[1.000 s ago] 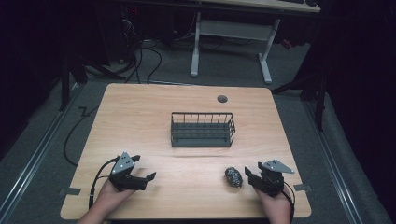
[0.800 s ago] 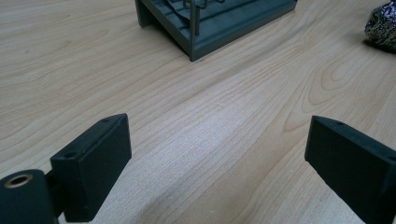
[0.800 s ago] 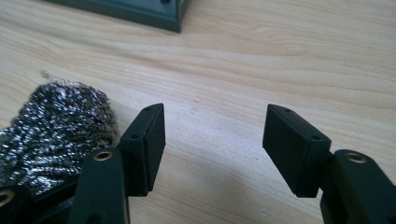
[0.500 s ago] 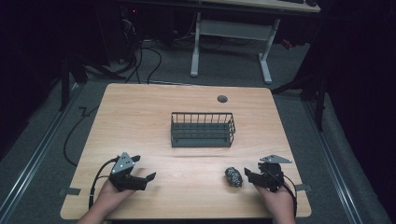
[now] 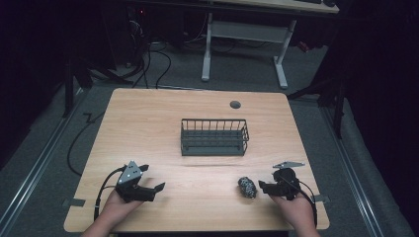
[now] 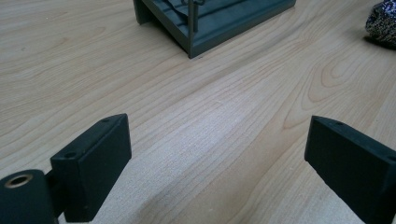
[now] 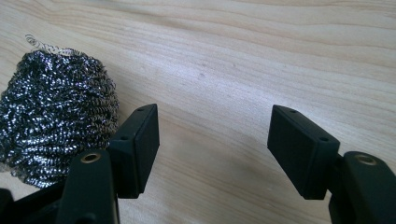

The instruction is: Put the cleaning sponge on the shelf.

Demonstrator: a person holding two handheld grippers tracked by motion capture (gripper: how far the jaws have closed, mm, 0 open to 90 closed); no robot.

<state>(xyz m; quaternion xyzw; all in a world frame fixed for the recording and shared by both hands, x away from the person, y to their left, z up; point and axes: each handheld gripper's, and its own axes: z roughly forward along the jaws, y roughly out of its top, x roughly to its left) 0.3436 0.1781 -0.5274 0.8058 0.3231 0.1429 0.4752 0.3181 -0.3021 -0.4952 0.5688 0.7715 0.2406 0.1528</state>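
Observation:
A ball of steel-wool scourer (image 5: 247,187) lies on the wooden table near its front right. My right gripper (image 5: 264,188) sits just right of it, open, with bare wood between its jaws; in the right gripper view the scourer (image 7: 53,116) lies outside the left jaw, and whether it touches that jaw I cannot tell. A dark wire basket (image 5: 214,137) stands at the table's middle. My left gripper (image 5: 157,190) rests at the front left, open and holding nothing. The left gripper view shows the basket's corner (image 6: 210,28) ahead and the scourer (image 6: 384,21) at far right.
A round grommet hole (image 5: 235,104) is near the table's far edge. Behind the table stand a white desk frame (image 5: 244,34) and cables on the dark floor. Bare wood (image 5: 143,128) lies between the left gripper and the basket.
My right gripper has tilted and crept slightly left toward the scourer. The left gripper, the basket and the scourer have stayed where they were.

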